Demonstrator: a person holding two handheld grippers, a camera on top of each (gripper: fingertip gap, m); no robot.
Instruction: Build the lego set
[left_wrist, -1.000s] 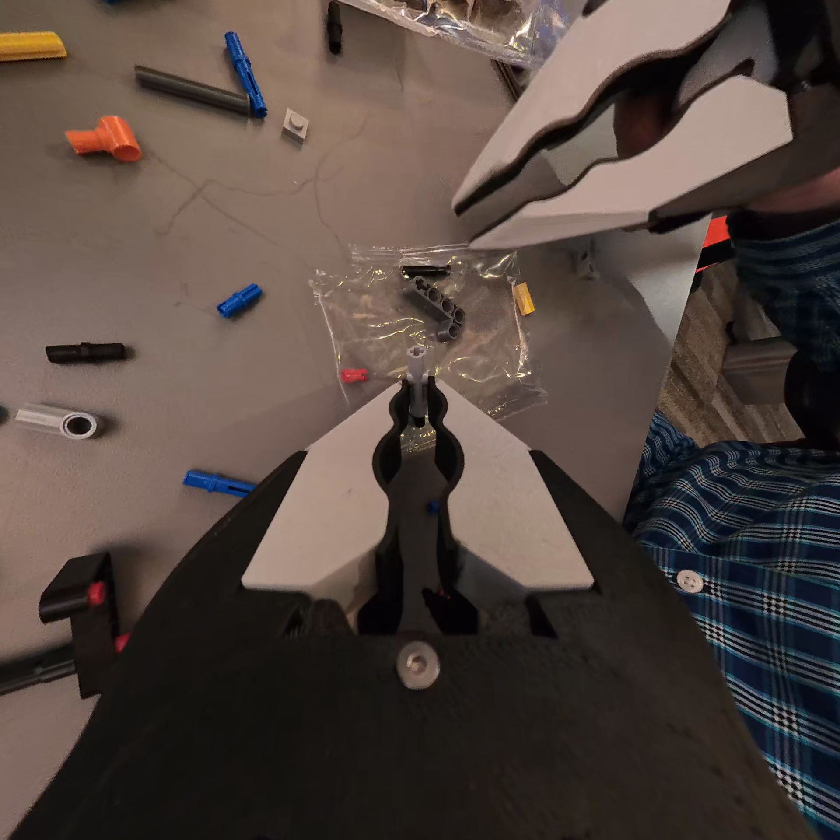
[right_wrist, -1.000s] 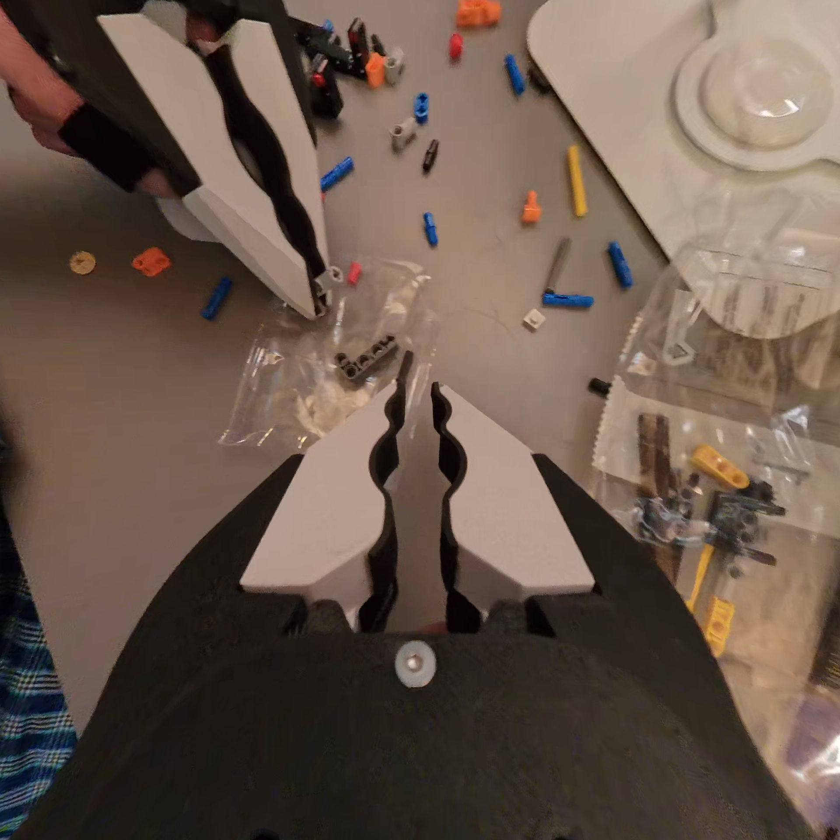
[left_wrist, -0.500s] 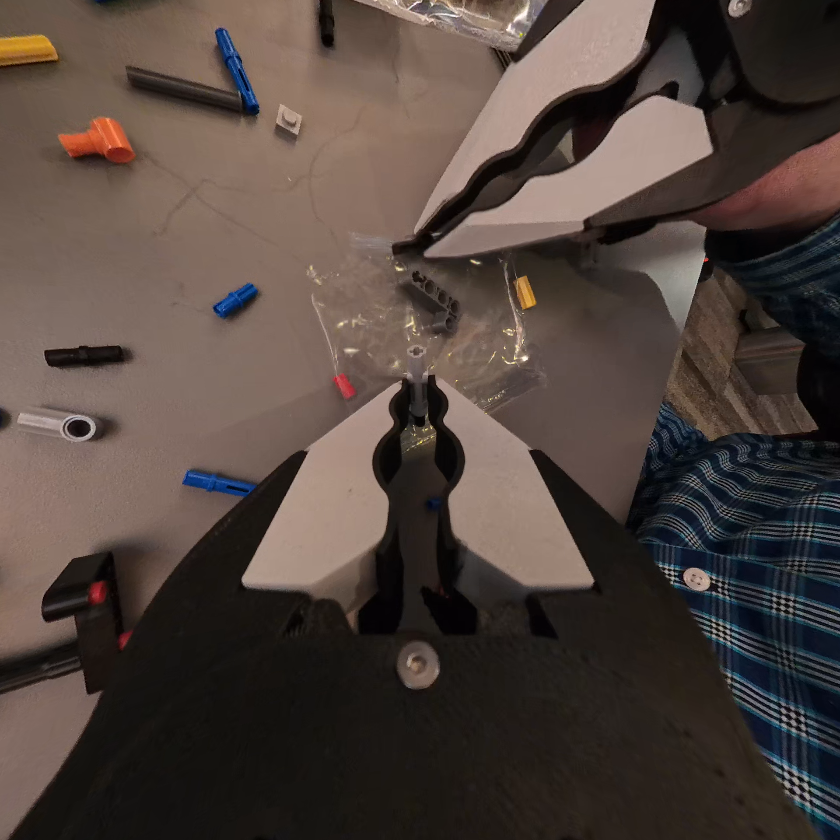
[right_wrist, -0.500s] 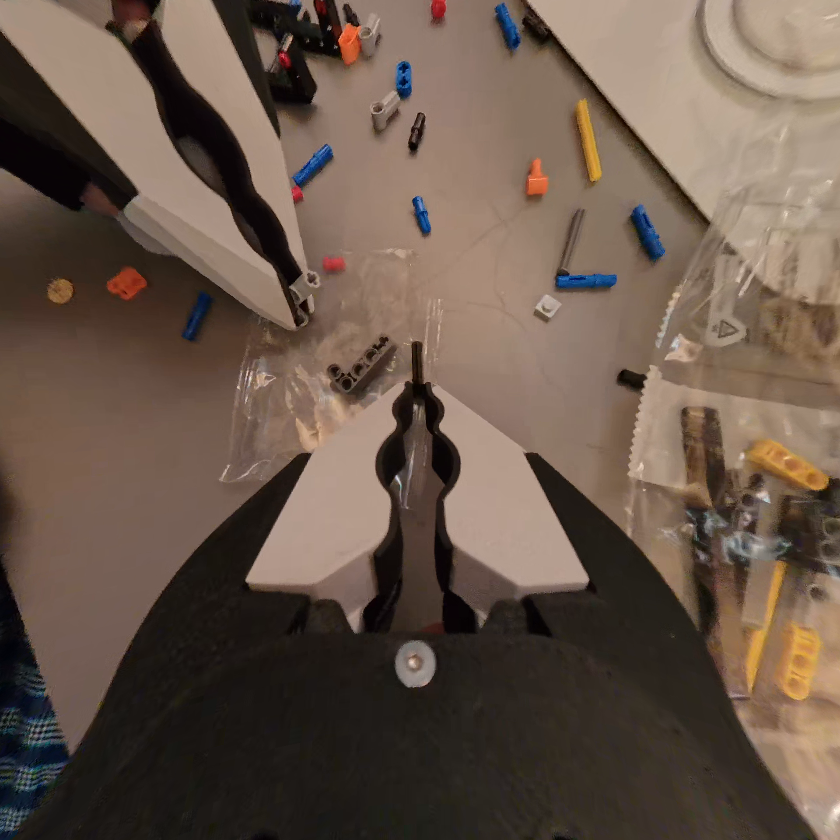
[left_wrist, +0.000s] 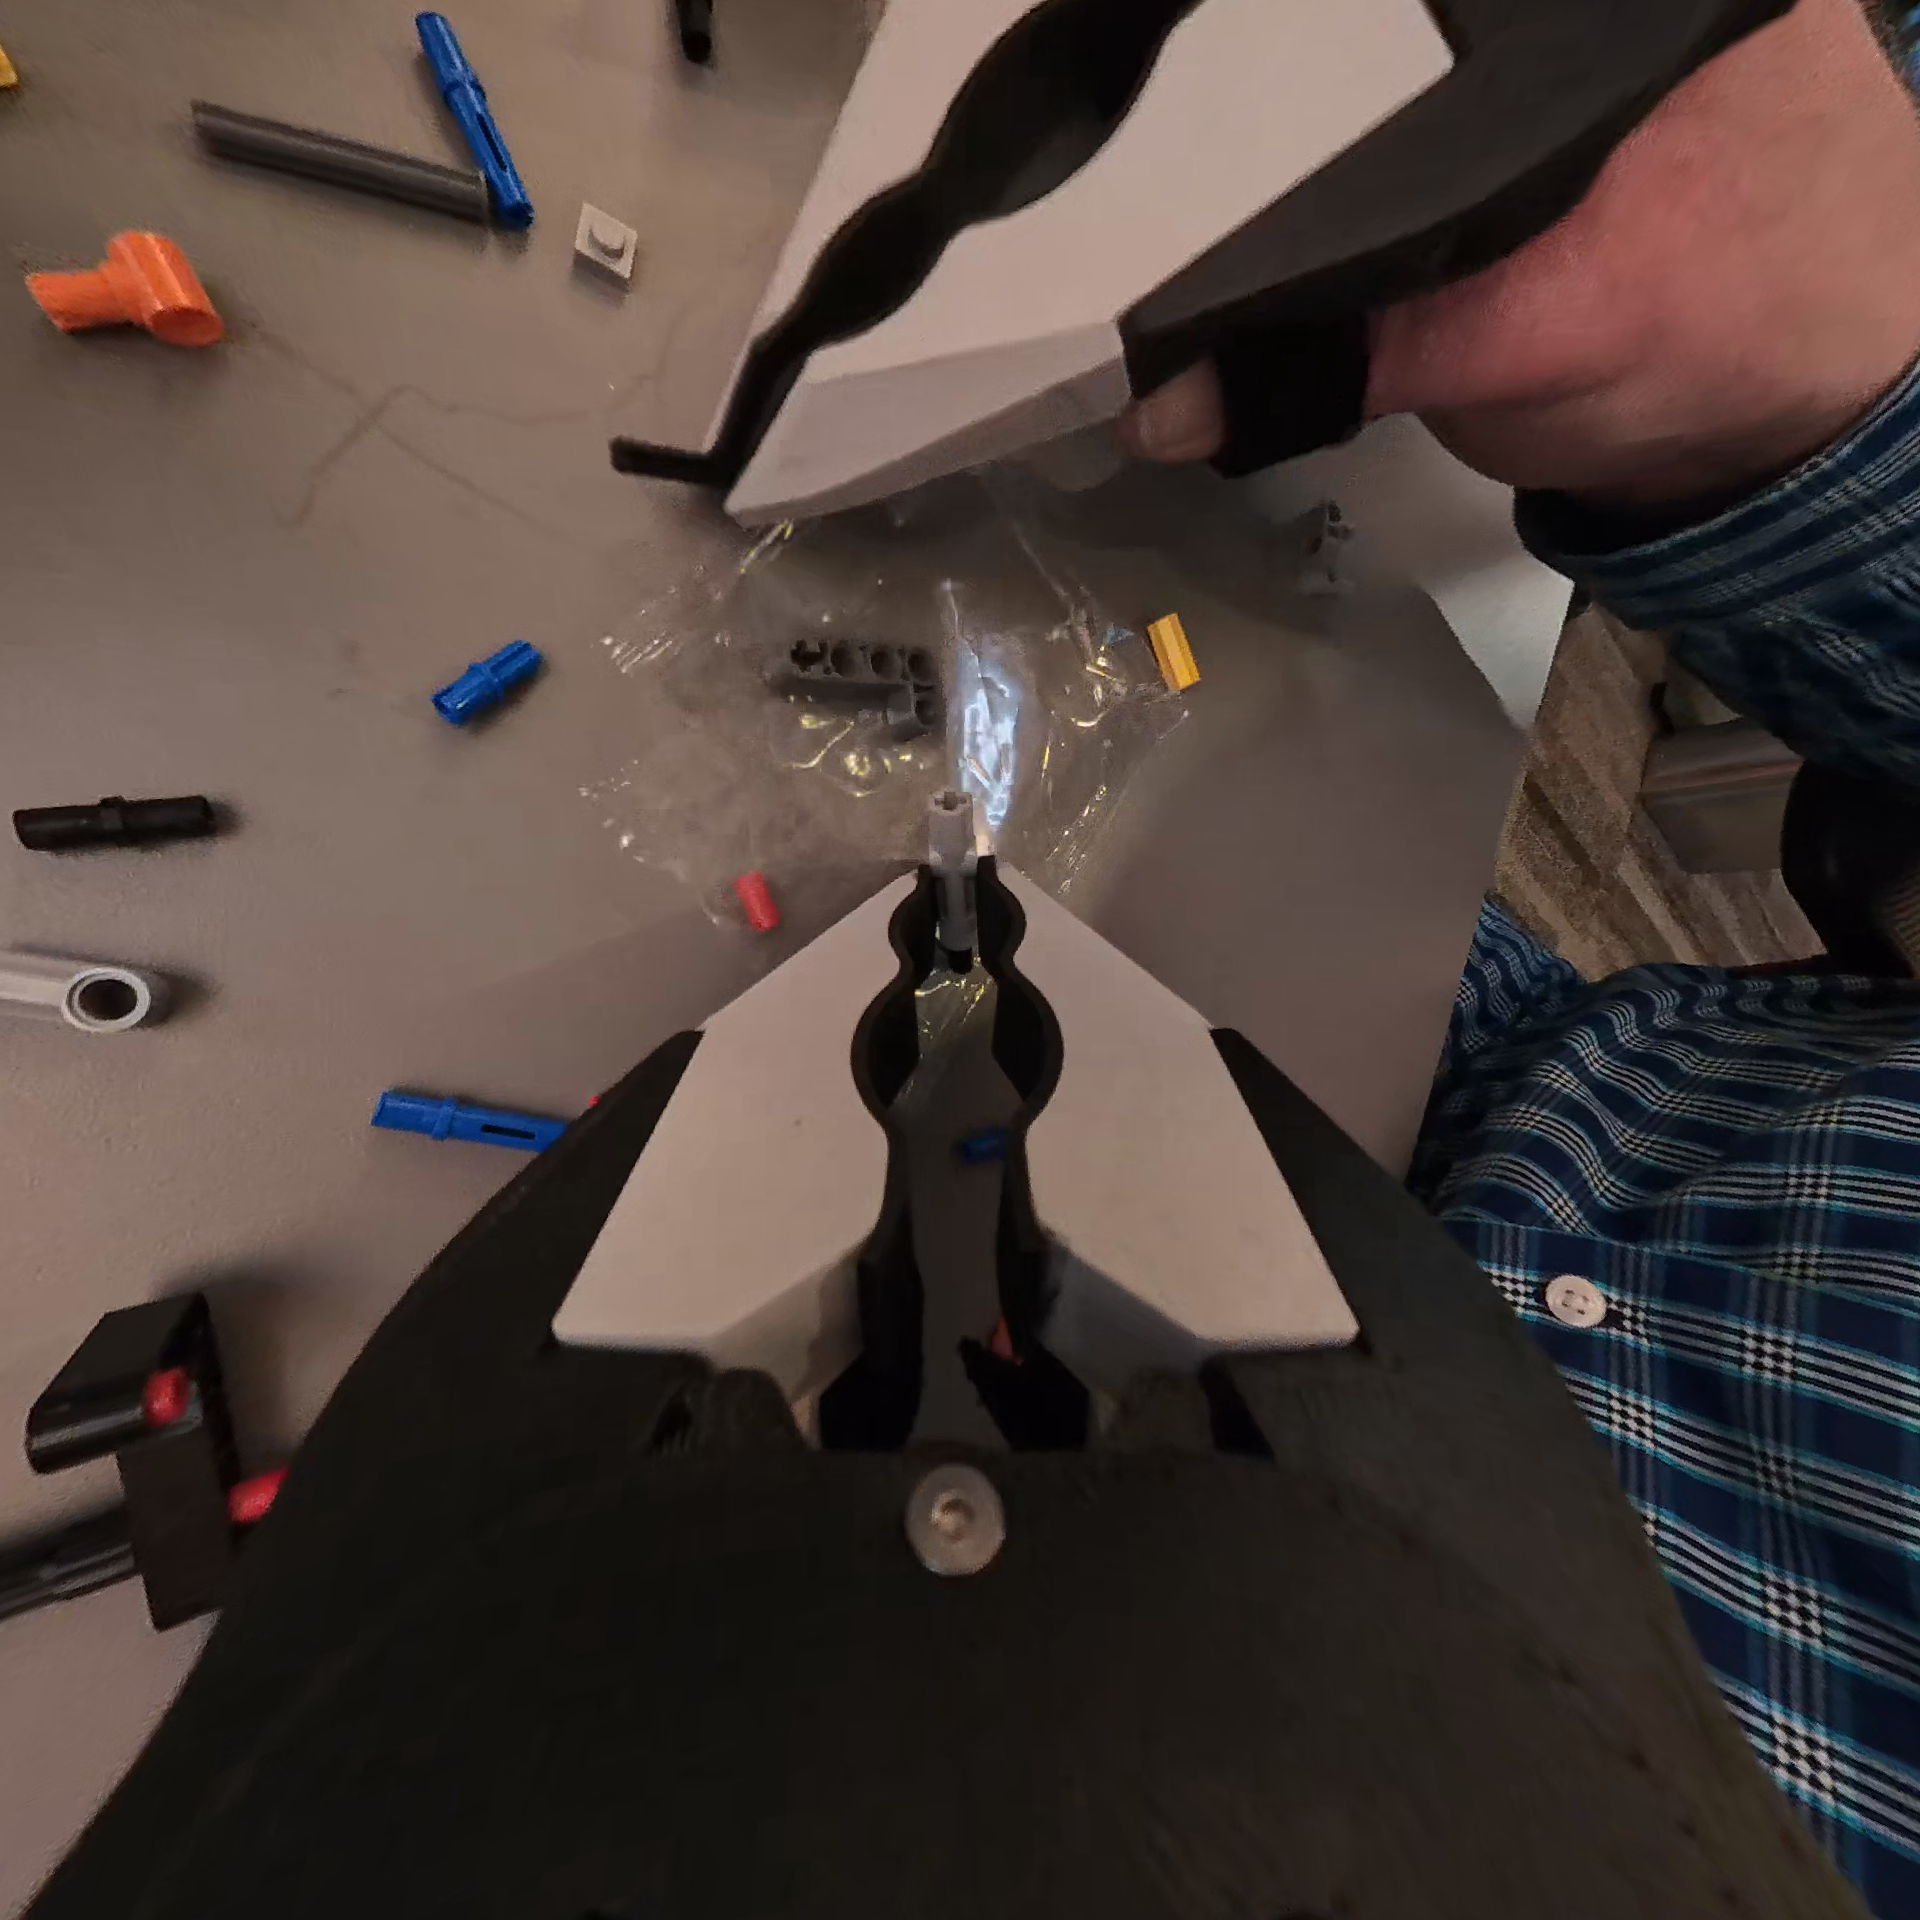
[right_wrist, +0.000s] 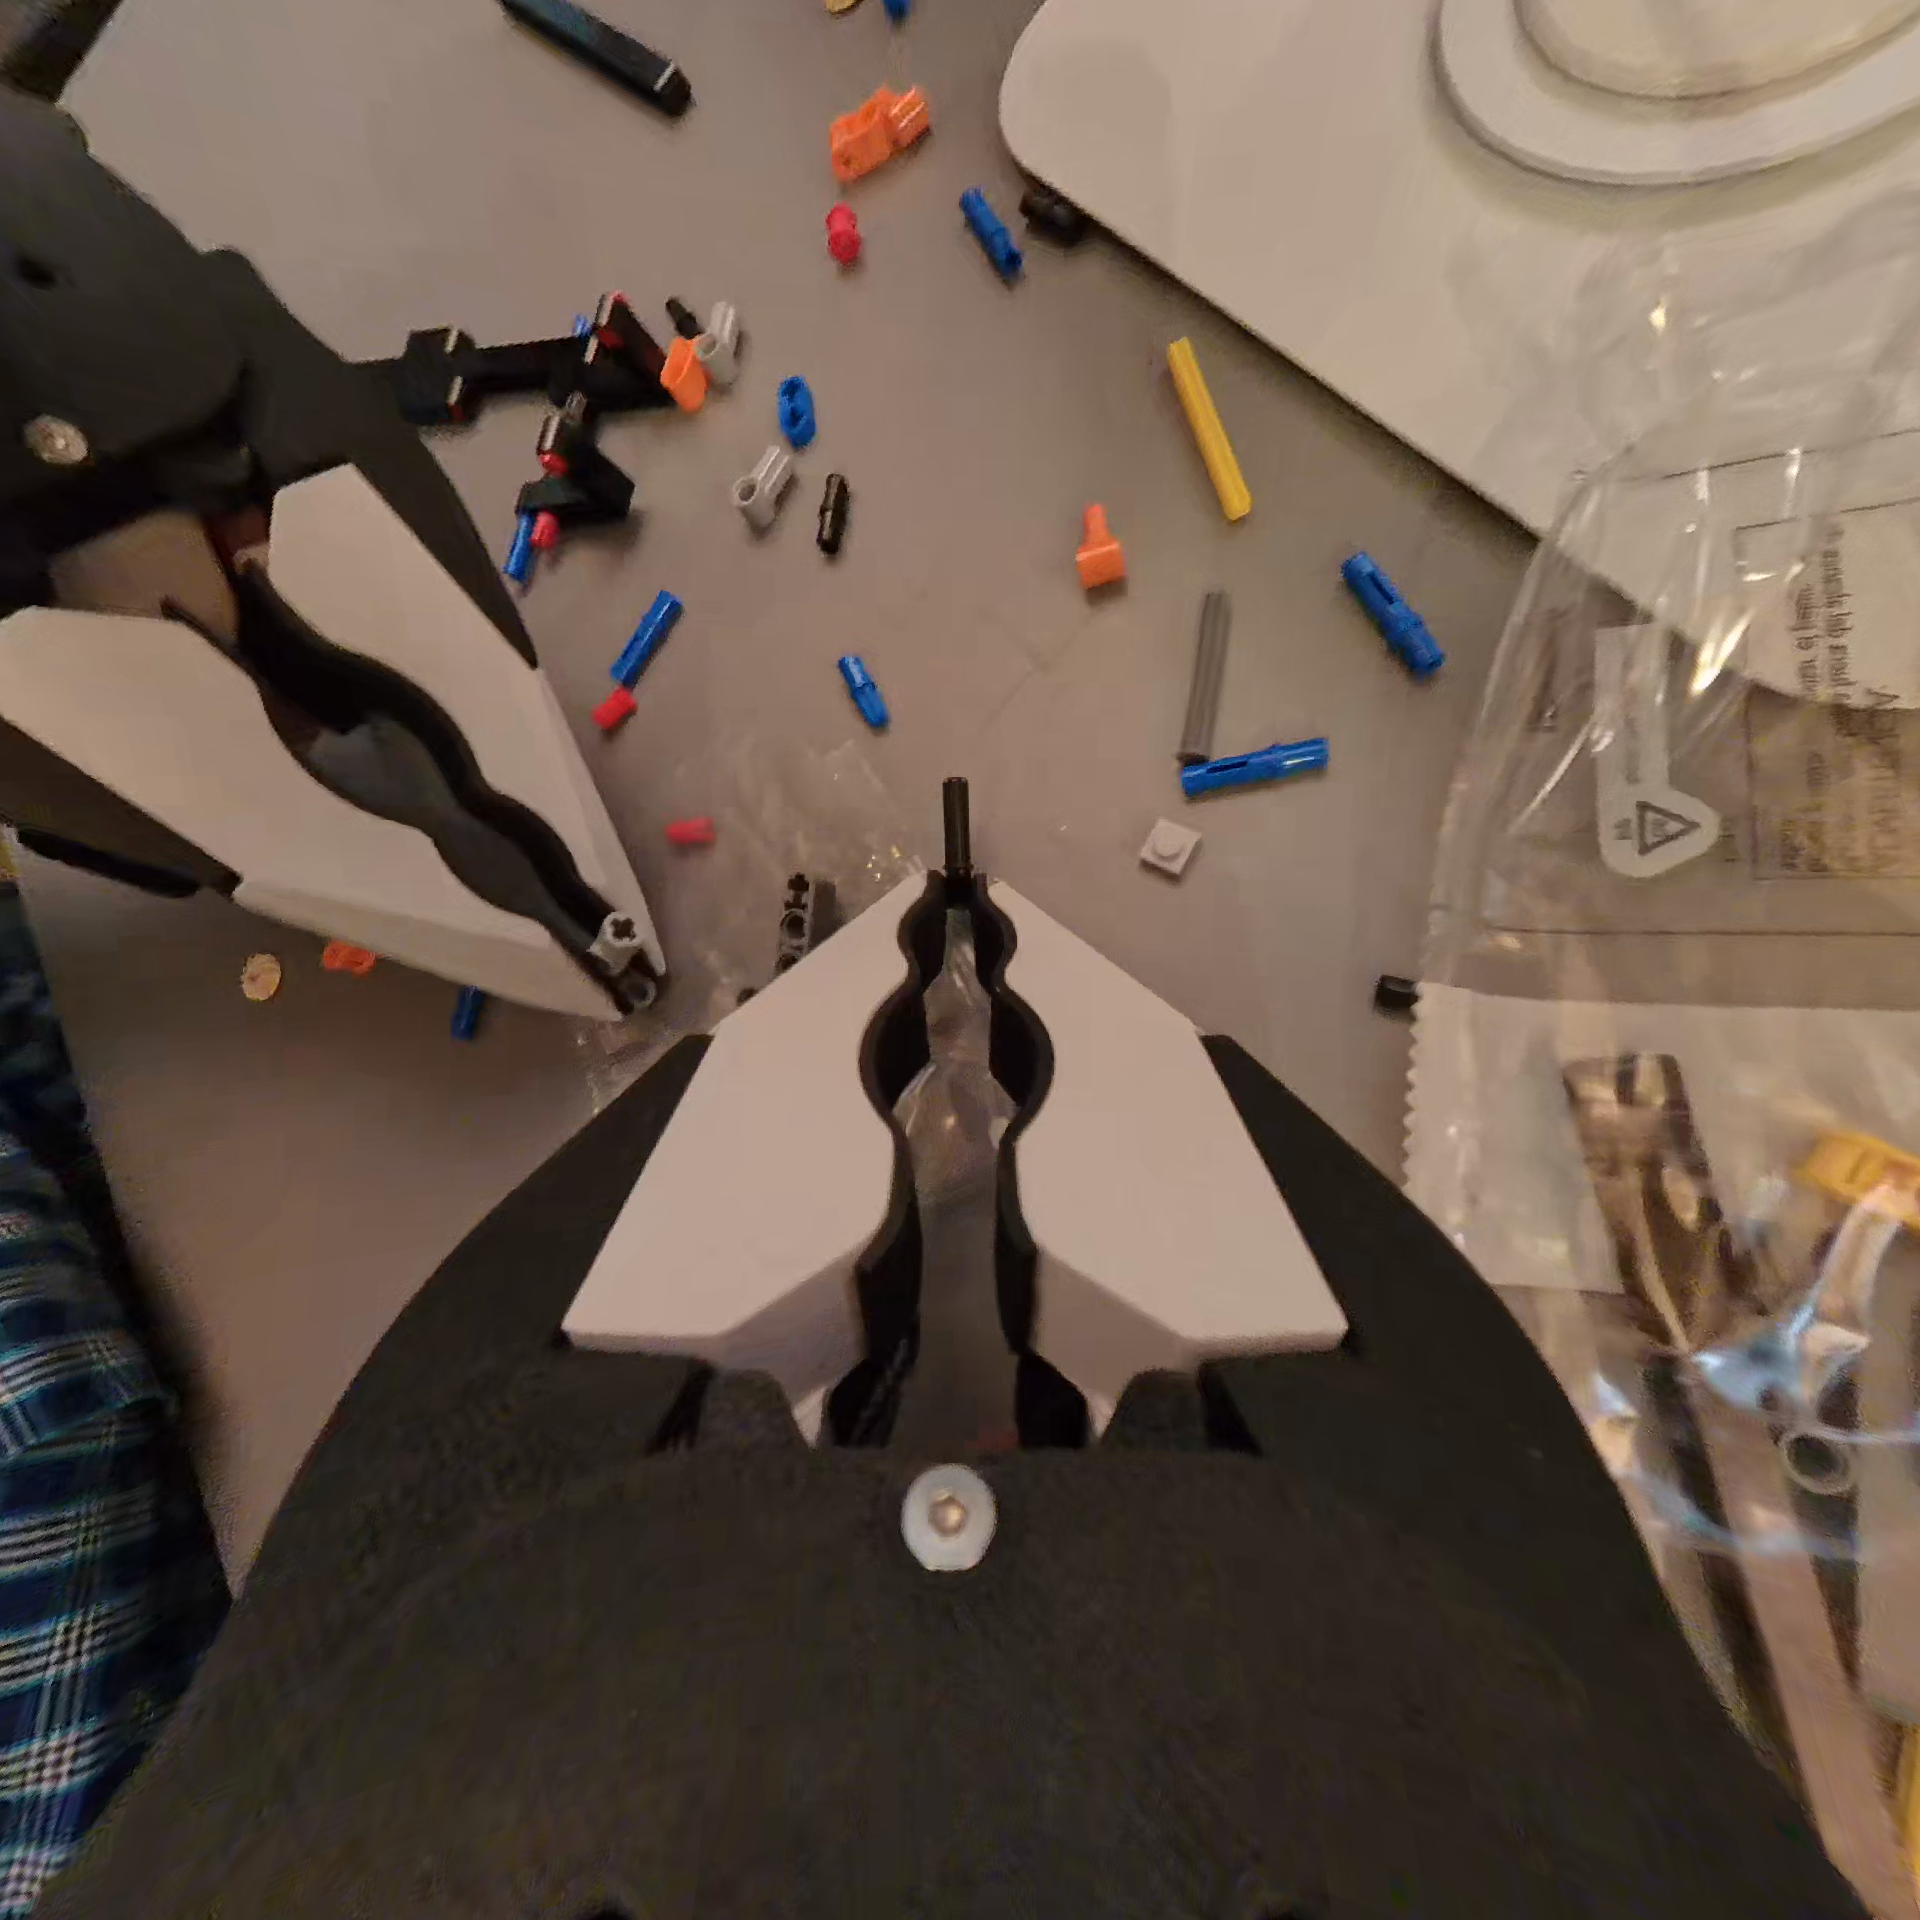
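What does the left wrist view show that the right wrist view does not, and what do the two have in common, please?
Only the left wrist view shows the hand holding the right gripper and a shirt button.

Only the right wrist view shows the yellow axle, the white tray, the large parts bags and the black assembly.

Both show the left gripper shut on a light grey connector, the right gripper shut on a black pin, and the small clear bag between them.

Beam (left_wrist: 857, 681) lies in bag (left_wrist: 1081, 769), pin (left_wrist: 486, 682) to its left.
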